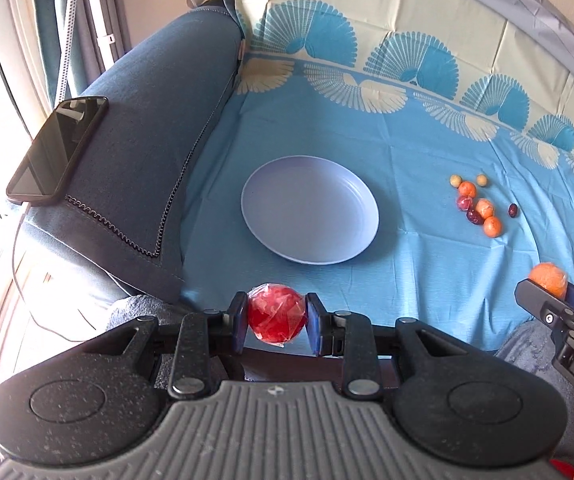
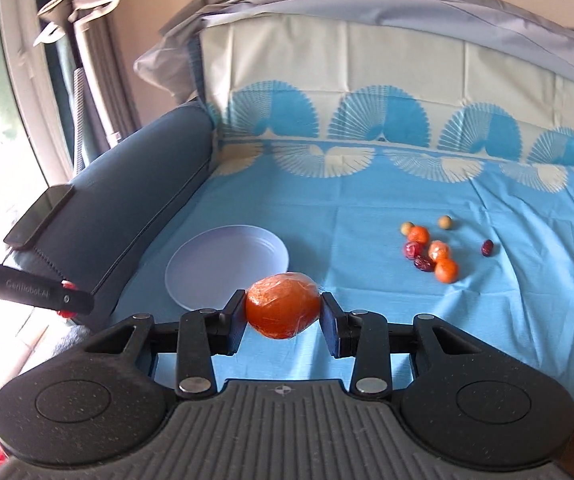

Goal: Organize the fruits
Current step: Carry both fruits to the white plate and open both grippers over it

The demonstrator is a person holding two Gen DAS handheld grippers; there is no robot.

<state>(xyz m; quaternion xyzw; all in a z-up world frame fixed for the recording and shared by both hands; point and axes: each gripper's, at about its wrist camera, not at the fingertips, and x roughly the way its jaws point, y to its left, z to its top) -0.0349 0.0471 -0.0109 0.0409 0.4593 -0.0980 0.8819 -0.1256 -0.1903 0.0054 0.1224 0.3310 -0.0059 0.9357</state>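
My left gripper (image 1: pixel 275 319) is shut on a red fruit wrapped in plastic film (image 1: pixel 275 316), held near the front edge of the blue cloth, in front of the empty pale plate (image 1: pixel 310 209). My right gripper (image 2: pixel 283 307) is shut on an orange wrapped in film (image 2: pixel 283 305), just right of the plate (image 2: pixel 227 266); it also shows in the left wrist view (image 1: pixel 549 280). A cluster of small fruits (image 1: pixel 479 208) lies on the cloth to the right of the plate: small oranges, dark red dates and pale round ones (image 2: pixel 431 252).
The blue patterned cloth (image 1: pixel 407 152) covers a sofa seat and backrest. A grey-blue armrest (image 1: pixel 147 132) on the left carries a black phone (image 1: pixel 59 150) with a cable. A window and curtain stand further left.
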